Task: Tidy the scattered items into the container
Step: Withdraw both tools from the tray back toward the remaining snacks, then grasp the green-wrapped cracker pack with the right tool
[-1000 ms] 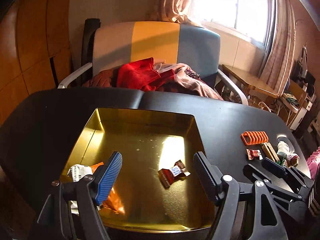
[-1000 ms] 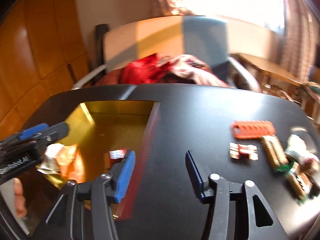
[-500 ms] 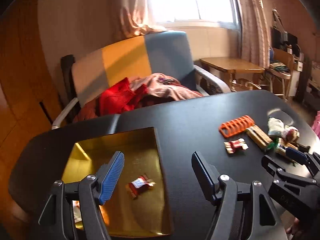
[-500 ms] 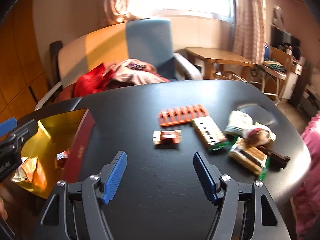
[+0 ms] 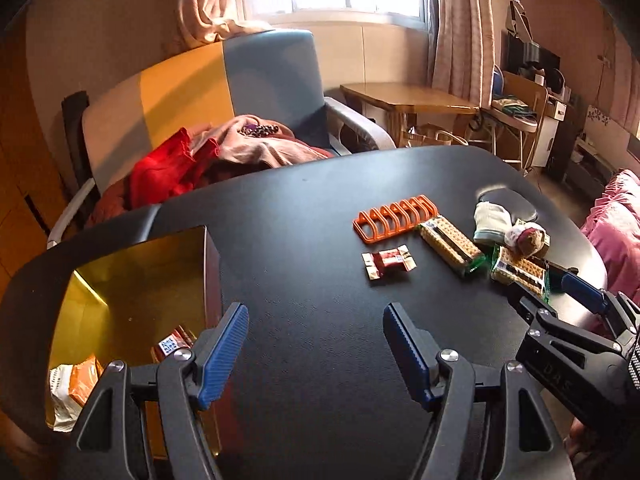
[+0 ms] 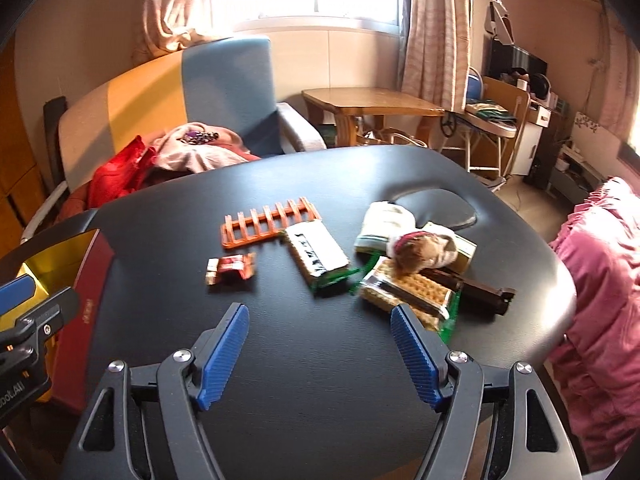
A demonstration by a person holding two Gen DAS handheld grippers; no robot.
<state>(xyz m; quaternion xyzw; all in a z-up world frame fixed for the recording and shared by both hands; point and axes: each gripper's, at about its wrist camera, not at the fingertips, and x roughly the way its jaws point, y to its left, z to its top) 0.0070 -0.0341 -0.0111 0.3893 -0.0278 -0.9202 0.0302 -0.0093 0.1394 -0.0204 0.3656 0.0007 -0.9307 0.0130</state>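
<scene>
The gold tray (image 5: pixel 132 264) stands at the table's left, with a red candy and an orange packet in it. To its right lie a red candy wrapper (image 5: pixel 388 260) (image 6: pixel 230 268), an orange rack (image 5: pixel 394 218) (image 6: pixel 268 220), two cracker packs (image 6: pixel 316 252) (image 6: pixel 412 292), a white sock (image 6: pixel 384 220) and a small plush toy (image 6: pixel 424 248). My left gripper (image 5: pixel 314 320) is open and empty over bare table beside the tray's right wall. My right gripper (image 6: pixel 320 316) hovers in front of the cracker packs. Its jaws are opening and nothing is between them.
A dark brown object (image 6: pixel 480 292) lies under the plush toy near the table's right edge. An armchair (image 5: pixel 240 92) piled with clothes stands behind the black table (image 5: pixel 304 208). A pink cushion (image 6: pixel 600 280) sits off the right side.
Both grippers have swung right, away from the tray and toward the scattered items. The right jaws have spread wider. The candy in the tray lies where it was.
</scene>
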